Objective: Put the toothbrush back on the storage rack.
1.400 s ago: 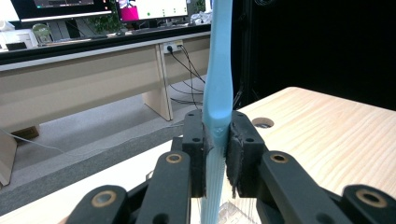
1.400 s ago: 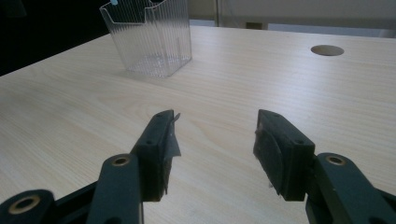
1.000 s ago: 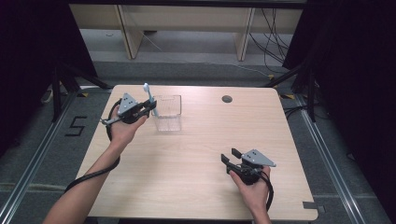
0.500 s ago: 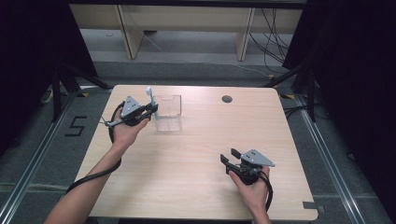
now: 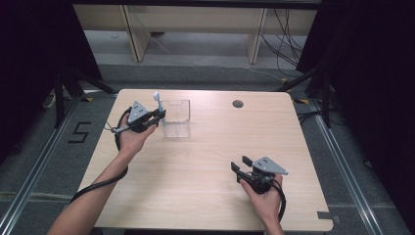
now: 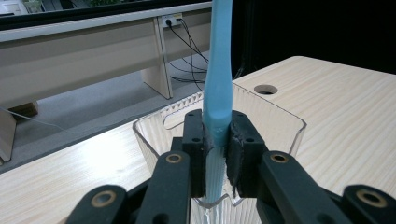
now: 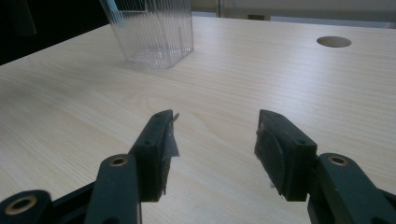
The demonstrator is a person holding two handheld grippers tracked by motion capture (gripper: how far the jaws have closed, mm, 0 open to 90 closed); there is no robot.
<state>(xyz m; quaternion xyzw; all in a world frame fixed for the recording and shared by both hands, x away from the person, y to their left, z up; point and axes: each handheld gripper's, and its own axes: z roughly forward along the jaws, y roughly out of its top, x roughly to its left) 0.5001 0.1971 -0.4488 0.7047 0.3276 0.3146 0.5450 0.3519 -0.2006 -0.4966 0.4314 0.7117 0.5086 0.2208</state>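
Left gripper view: the left gripper (image 6: pixel 217 149) has its fingers (image 6: pixel 194 140) clamped on a light blue handle (image 6: pixel 218 70), perhaps a toothbrush, which stands upright. Its top is cut off by the frame edge, so the head cannot be made out here, and its lower end is hidden between the fingers. Just behind it at 12 o'clock stands a clear ribbed container (image 6: pixel 275 121), its rim level with the grip.

In the high view the left hand (image 5: pixel 131 137) holds that gripper at about 10 o'clock on the table (image 5: pixel 195 196), touching or nearly touching the container's left wall; which one is hard to tell. The handle's pale tip pokes up above it.

In the right gripper view the right gripper (image 7: pixel 217 140) has its fingers spread wide with nothing between them, just above bare wood. The right hand (image 5: pixel 264 200) rests at 5 o'clock, well apart from the container, forearm cut off at the bottom edge.
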